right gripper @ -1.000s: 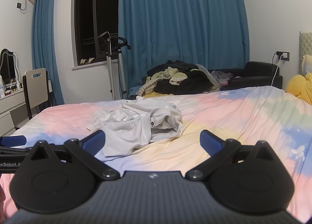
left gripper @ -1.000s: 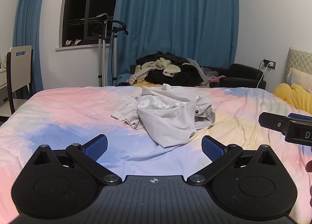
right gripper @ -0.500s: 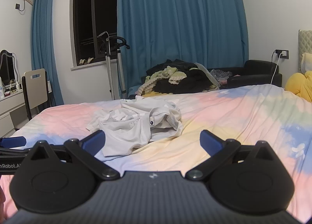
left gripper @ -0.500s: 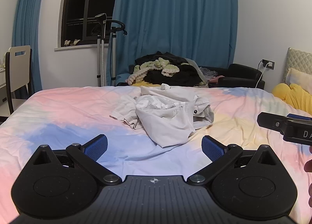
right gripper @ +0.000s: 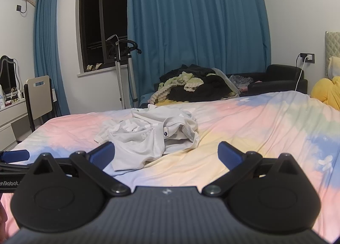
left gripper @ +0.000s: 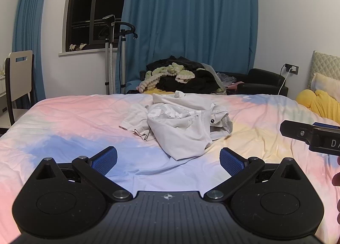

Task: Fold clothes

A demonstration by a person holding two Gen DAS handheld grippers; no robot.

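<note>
A crumpled off-white garment [left gripper: 182, 123] [right gripper: 153, 135] lies in a heap on the pastel bed cover [left gripper: 70, 120] [right gripper: 265, 120], its collar with a small dark tag turned up on the right side. My left gripper [left gripper: 167, 158] hovers open just short of the heap's near edge, nothing between its blue pads. My right gripper [right gripper: 165, 151] is also open and empty, with the garment ahead and slightly left. The right gripper's tip [left gripper: 306, 135] shows at the right edge of the left wrist view; the left gripper's tip [right gripper: 14, 157] shows at the left edge of the right wrist view.
A pile of dark and green clothes [left gripper: 180, 78] sits behind the bed on a black sofa [left gripper: 261, 82]. A garment steamer stand [left gripper: 114, 57] is by the window. A chair [left gripper: 19, 76] stands left, a yellow pillow [left gripper: 318, 103] right.
Both grippers have drifted slightly forward and the views have shifted a little; the garment has not moved and both grippers stay open.
</note>
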